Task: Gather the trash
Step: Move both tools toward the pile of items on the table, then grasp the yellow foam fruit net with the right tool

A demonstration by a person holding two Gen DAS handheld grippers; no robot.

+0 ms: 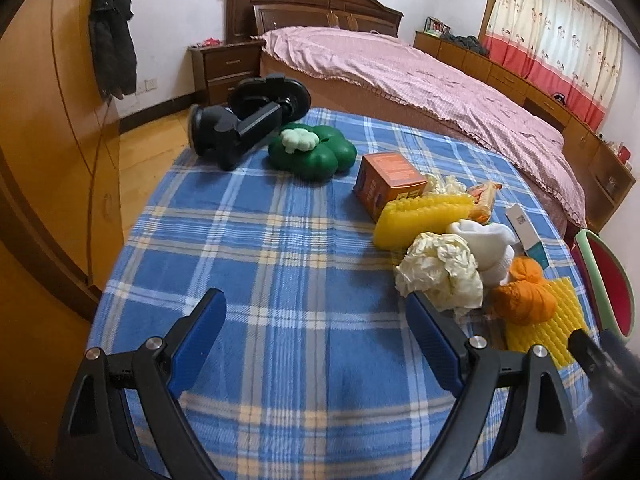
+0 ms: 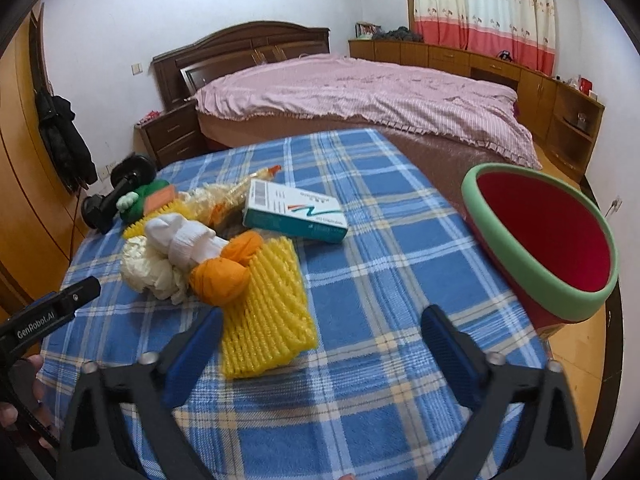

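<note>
The left gripper (image 1: 316,320) fills the bottom of the left wrist view, its blue-padded jaws spread wide with only cloth between them; the right gripper (image 2: 322,334) sits the same way at the bottom of the right wrist view, jaws released and gripping nothing, though the yellow foam net (image 2: 268,312) lies just beside its left pad. Under both spreads the blue plaid cloth (image 1: 280,248), covering most of each frame. At the right edge of the right wrist view stands the red bin with a green rim (image 2: 540,240), tilted toward the camera. The trash is heaped in the middle left of that view: a teal and white carton (image 2: 296,216), a rolled white sock (image 2: 180,240) touching an orange cloth knot (image 2: 224,274), and crumpled cream paper (image 2: 150,268) beside them. In the left wrist view an orange box (image 1: 386,184) sits at centre right, next to a yellow brush (image 1: 420,218), with a green clover-shaped toy (image 1: 312,154) above centre.
</note>
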